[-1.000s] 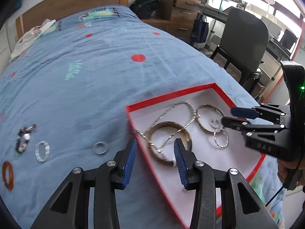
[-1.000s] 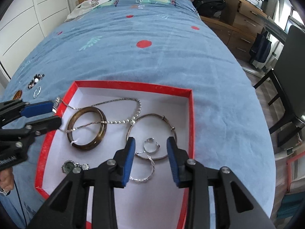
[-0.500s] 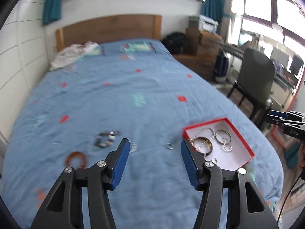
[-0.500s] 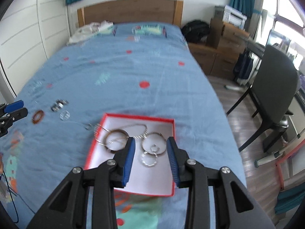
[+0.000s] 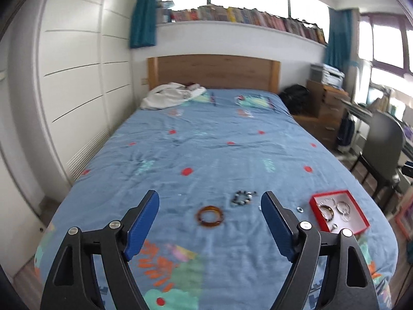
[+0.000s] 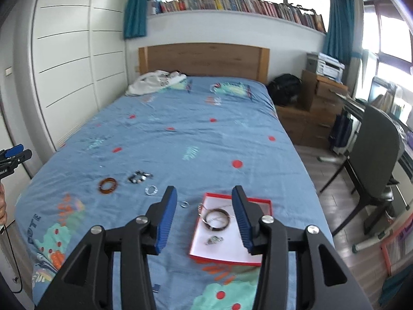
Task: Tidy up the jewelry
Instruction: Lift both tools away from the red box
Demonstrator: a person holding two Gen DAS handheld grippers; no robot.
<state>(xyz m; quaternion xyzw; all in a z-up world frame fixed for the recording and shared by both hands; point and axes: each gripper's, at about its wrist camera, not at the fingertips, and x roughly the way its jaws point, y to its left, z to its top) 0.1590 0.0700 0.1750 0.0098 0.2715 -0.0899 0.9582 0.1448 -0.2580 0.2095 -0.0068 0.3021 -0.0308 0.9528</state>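
Observation:
A red tray (image 6: 224,260) with a white floor lies on the blue bedspread near the foot of the bed; a brown bangle (image 6: 216,219), a chain and small silver pieces lie in it. Left of the tray (image 5: 327,193) lie a small ring (image 6: 184,204), a silver band (image 6: 151,190), a beaded bracelet (image 5: 242,197) and an amber bangle (image 5: 209,215). My left gripper (image 5: 209,196) hangs high above the amber bangle, jaws opening, nothing between them. My right gripper (image 6: 204,190) hovers high over the tray's left side, jaws also opening and empty. The left gripper (image 6: 13,153) shows at the right wrist view's left edge.
A white cloth (image 5: 170,95) lies by the wooden headboard (image 5: 214,71). White wardrobe doors (image 5: 77,90) run along the bed's left side. On the right stand a dark chair (image 6: 374,149), wooden drawers (image 6: 317,95) and a black bag (image 6: 285,84).
Both grippers have risen and drawn back from the tray, so the whole bed now shows. The left one swung left toward the loose pieces. Both pairs of jaws stand wider.

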